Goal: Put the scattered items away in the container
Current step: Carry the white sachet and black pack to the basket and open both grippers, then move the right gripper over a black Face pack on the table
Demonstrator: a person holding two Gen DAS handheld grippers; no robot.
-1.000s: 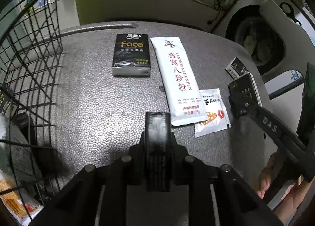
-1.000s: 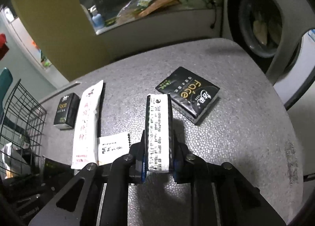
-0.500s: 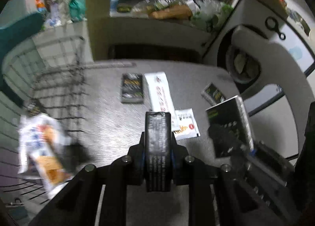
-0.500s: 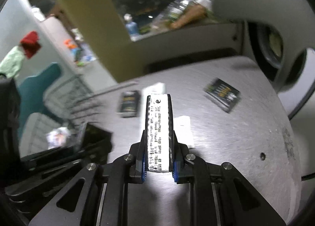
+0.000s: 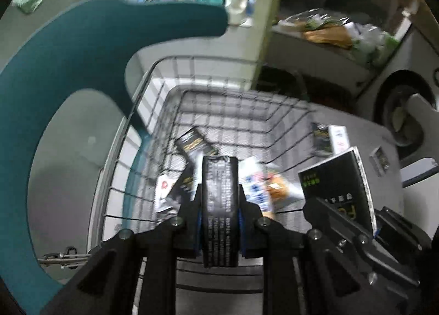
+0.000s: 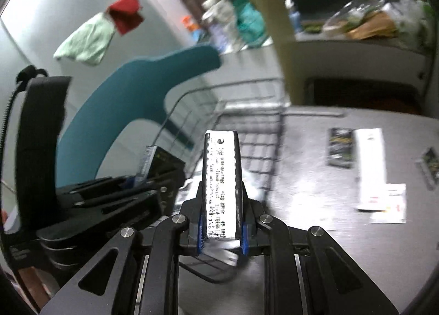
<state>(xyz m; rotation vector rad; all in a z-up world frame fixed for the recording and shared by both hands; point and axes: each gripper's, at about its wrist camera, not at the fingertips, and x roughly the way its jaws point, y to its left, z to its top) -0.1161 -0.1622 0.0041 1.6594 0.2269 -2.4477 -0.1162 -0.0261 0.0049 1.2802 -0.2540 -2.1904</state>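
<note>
- Carrying a pack each: left gripper [image 5: 219, 205] was clamped on a black pack [image 5: 219, 191], right gripper [image 6: 221, 205] on a white-edged pack [image 6: 221, 177]; both packs stood on edge, long axes pointing away along the fingers.
- Basket [image 5: 175, 95] filled centre frame in the left view, directly below and ahead of the left pack, so left looked nearer.
- Right view: basket [image 6: 247, 111] sat centre, just beyond the pack tip.
- Table [image 6: 315, 177] at right held more packets.
</note>
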